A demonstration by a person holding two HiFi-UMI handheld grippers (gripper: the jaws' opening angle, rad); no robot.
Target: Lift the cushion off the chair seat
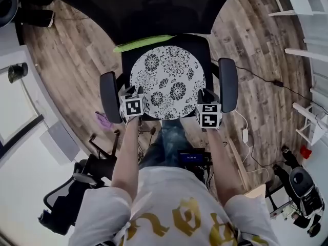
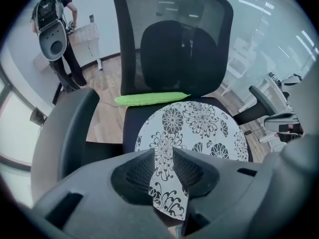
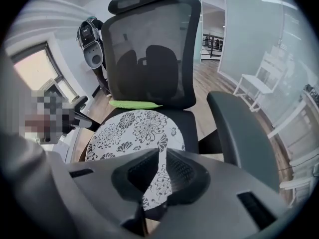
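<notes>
Spare black chair at lower left, well apart. Left armrest just beside the left gripper: jaws wide, cushion rim between them, not pinched. The round floral cushion lies flat on the chair seat at frame centre, green strip just behind it. Right gripper is clamped narrow on the front-right rim, right armrest close outside. White adapter on the floor to the right. Armrests box both sides, backrest behind; front edge open.
</notes>
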